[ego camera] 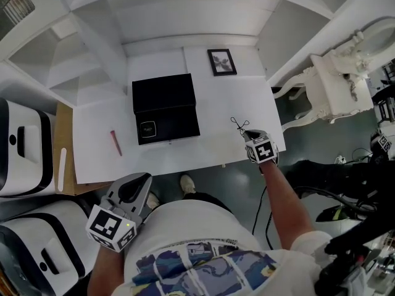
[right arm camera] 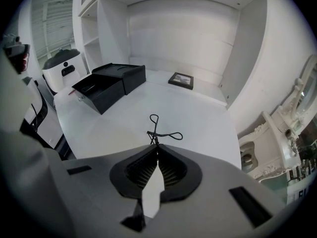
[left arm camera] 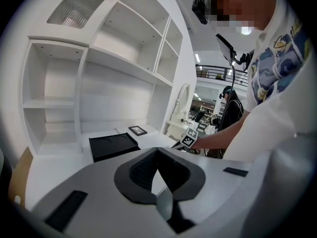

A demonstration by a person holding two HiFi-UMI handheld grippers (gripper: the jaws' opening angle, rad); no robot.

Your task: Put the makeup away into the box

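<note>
Two makeup items outside the box point(ego camera: 165, 108): an eyelash curler point(ego camera: 239, 125) near the front right edge of the white desk point(ego camera: 216, 97), and a slim red stick point(ego camera: 116, 142), lipstick or pencil, cannot tell which, lying well to the box's left.

Box stands open mid-desk, lid raised at the back, tray facing the person. Small dark square item sits inside, near the front.

Right gripper point(right arm camera: 157, 147) angled steeply down, jaws pressed together on the near end of the curler. Only the very tips hold it. Wire loops stick out ahead, resting on or just above the desk; contact unclear.

Left gripper point(left arm camera: 157, 150) held back by the person's waist, jaws together, nothing between them.

Picture frame point(ego camera: 221, 61) at the back of the desk, not involved.

Risks, as judged:
- Tip-only pinch on thin wire. Curler may swivel or slide out on the lift, since its weight hangs ahead of the pads.
- Curler sits close to the desk edge. A slip here likely sends it to the floor.
- Loops could snag the box's front wall on the way in if carried low.
- Red stick is round-looking and may roll when approached.
</note>
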